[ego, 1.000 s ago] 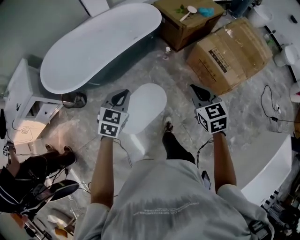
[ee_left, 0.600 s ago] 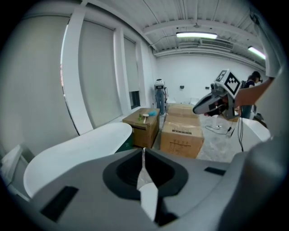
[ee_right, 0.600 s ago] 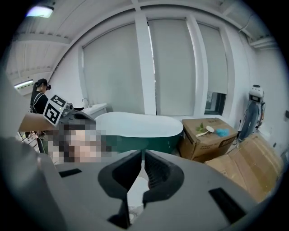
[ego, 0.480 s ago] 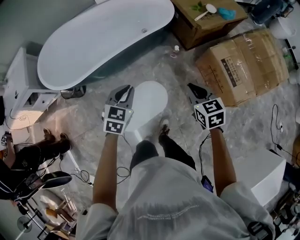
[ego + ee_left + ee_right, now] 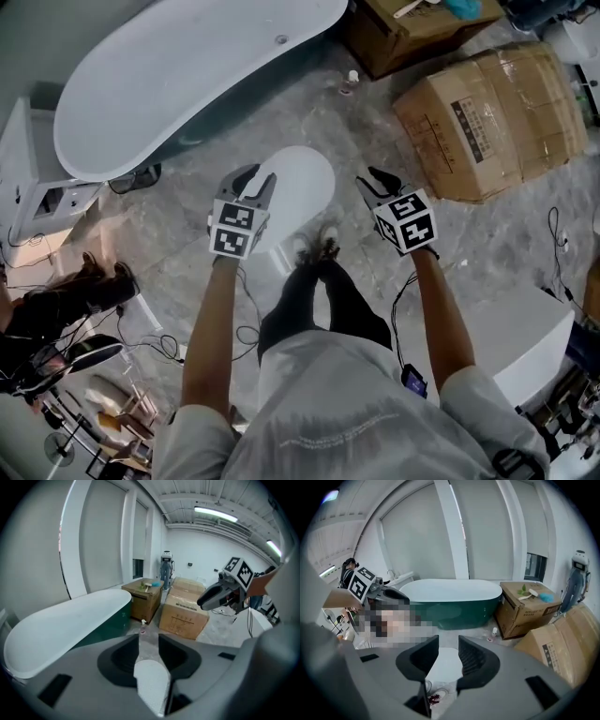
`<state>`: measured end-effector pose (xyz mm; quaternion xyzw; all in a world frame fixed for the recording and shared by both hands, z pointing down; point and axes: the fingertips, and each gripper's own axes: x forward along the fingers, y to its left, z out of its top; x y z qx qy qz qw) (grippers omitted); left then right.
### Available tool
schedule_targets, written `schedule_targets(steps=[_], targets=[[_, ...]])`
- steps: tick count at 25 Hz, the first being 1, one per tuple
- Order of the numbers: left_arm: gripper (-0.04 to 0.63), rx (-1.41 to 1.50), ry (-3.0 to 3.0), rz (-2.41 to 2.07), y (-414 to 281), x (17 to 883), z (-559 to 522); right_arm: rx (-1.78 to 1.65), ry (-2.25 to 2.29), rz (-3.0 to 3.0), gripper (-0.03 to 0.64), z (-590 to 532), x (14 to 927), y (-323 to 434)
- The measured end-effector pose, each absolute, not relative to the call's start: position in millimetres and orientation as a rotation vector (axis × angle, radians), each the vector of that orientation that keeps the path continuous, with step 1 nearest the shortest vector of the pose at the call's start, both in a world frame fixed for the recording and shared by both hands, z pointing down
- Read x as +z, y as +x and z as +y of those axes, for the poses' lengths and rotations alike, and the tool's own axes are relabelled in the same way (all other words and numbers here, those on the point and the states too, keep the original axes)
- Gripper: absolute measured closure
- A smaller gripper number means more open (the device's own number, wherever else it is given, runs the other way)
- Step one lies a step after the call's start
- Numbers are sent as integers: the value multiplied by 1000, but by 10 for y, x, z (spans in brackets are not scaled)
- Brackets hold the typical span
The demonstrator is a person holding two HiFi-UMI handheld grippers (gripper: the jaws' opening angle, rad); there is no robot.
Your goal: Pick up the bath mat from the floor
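Note:
The white bath mat [image 5: 298,192] lies flat on the grey marble floor, between the tub and the person's shoes [image 5: 316,249]. Both grippers hang well above it at waist height. My left gripper [image 5: 260,178] is over the mat's left edge; its jaws are opening, with nothing between them. In the left gripper view the mat [image 5: 151,681] shows far below through the gap of the gripper [image 5: 149,643]. My right gripper [image 5: 371,178] hovers just right of the mat, jaws opening and empty. The mat [image 5: 443,663] also shows under the right gripper [image 5: 447,651].
A white-and-green bathtub [image 5: 178,75] stands behind the mat. Two cardboard boxes [image 5: 487,112] [image 5: 412,33] sit at the back right, with a small bottle [image 5: 350,82] on the floor near them. A white cabinet [image 5: 33,187] and another person [image 5: 56,309] are at the left. Cables trail on the floor.
Both grippers' jaws have gone from shut to parted. The person has stepped up to the mat's near edge, feet together, and both grippers have drifted slightly toward the mat.

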<state>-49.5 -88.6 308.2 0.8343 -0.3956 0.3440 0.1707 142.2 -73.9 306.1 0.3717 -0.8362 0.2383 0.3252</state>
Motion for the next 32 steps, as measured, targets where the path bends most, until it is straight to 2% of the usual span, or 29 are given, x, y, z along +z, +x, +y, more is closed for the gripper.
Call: schedule_targets(steps=[4,23,32], targets=[[462,989,2362,-1074,-426,3652,-984,632,959,-2178,469,-892,3581,1379],[439,951,2298,-958,-483,6963,-1344,749,918,-2140,430,-1378,6836,1250],[417,992,2323,-904,-492,8395,-1594,684,846,-2165,410,-1672,8206,1154]])
